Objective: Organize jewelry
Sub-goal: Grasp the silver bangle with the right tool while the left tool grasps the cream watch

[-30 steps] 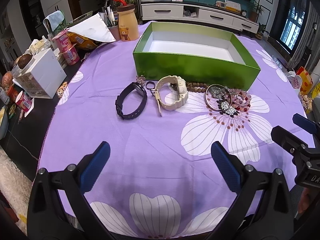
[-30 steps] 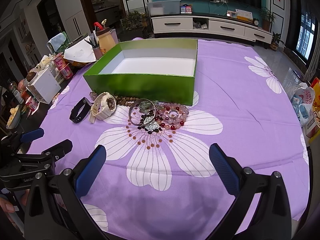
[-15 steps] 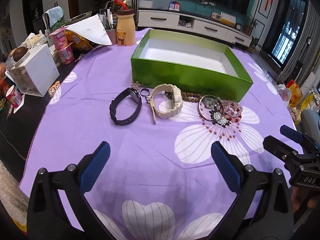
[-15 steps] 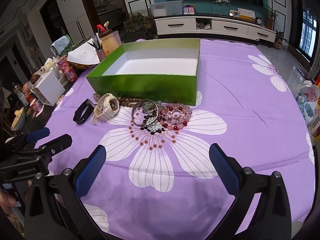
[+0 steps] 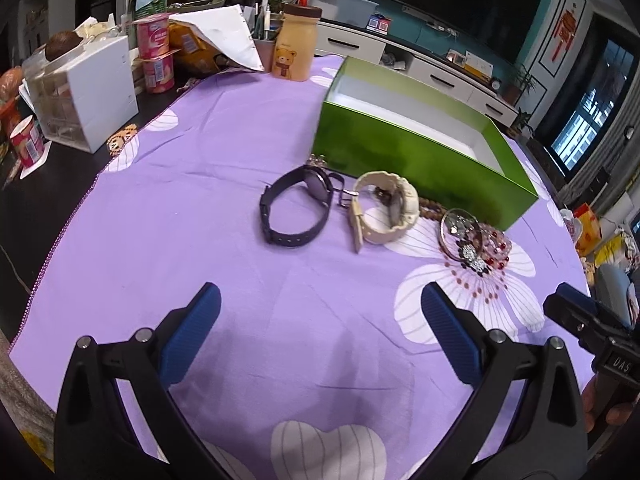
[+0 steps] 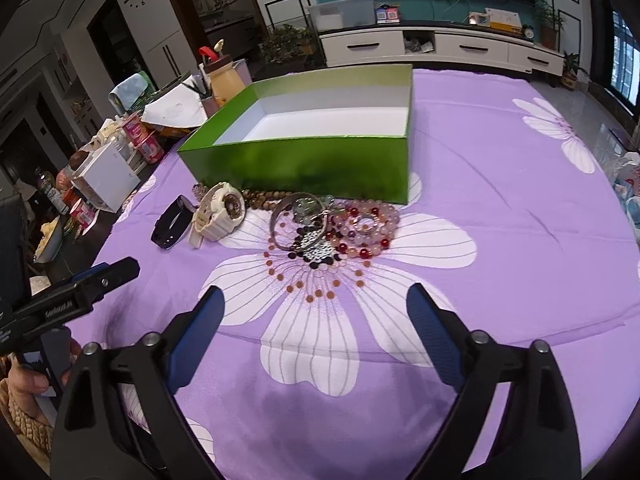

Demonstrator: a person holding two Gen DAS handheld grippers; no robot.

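Jewelry lies along the near wall of the green box (image 5: 420, 160) on your purple cloth (image 5: 240, 280): through the left wrist camera, a dark watch (image 5: 296, 210) sits beside a cream watch (image 5: 386, 210), beads (image 5: 480, 244) further right. Your left gripper (image 5: 320, 338) hangs wide open, nothing between its pads. Through the right wrist camera, the bangle (image 6: 298, 220) and beads (image 6: 364, 226) lie ahead. Your right gripper (image 6: 316, 328) has just been closing slightly, yet gapes empty above the cloth.
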